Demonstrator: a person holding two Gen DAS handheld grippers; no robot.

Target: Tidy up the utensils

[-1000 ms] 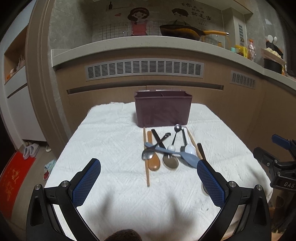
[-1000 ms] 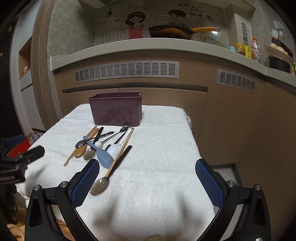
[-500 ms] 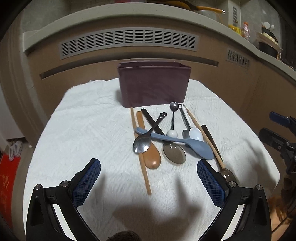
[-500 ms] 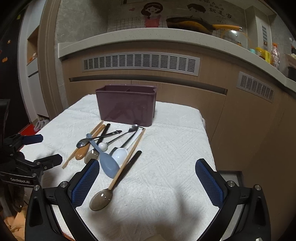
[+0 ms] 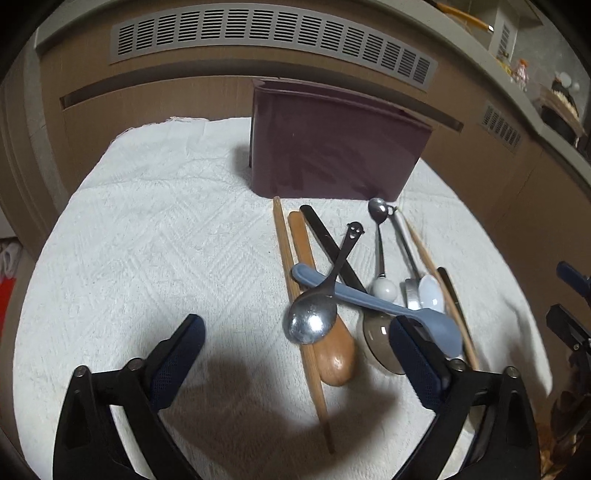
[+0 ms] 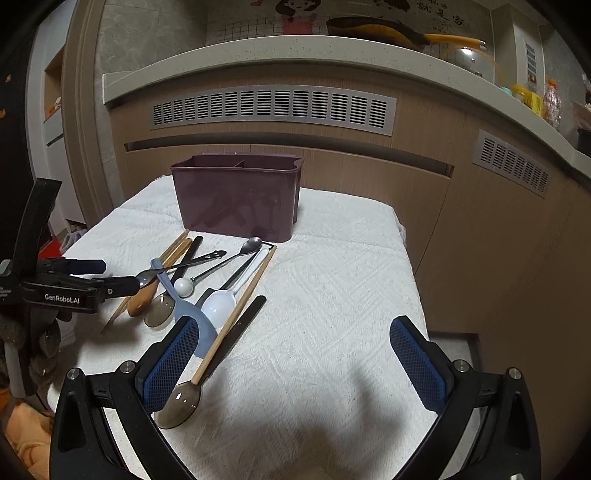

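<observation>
Several spoons and chopsticks lie in a crossed pile (image 5: pixel 351 295) (image 6: pixel 207 291) on the white cloth, in front of a purple divided caddy (image 5: pixel 332 158) (image 6: pixel 236 199). My left gripper (image 5: pixel 295 354) (image 6: pixel 110 277) hangs low over the near end of the pile, its jaws closing. The steel spoon (image 5: pixel 310 323) and the wooden spoon (image 5: pixel 334 354) lie in the gap, and the pads touch neither. My right gripper (image 6: pixel 295 360) (image 5: pixel 569 295) stands open over bare cloth right of the pile. Its left finger (image 6: pixel 173 358) is beside a brown translucent spoon (image 6: pixel 181 400).
The cloth-covered table (image 5: pixel 147 240) ends close on the right (image 6: pixel 413 280), with floor beyond. Wooden cabinets with vent grilles (image 6: pixel 273 107) stand right behind the caddy. A counter above holds a pan (image 6: pixel 373 27) and jars.
My left gripper came forward and down onto the pile, tilting steeply, and its jaws narrowed a little. The right gripper drifted closer to the pile's right side.
</observation>
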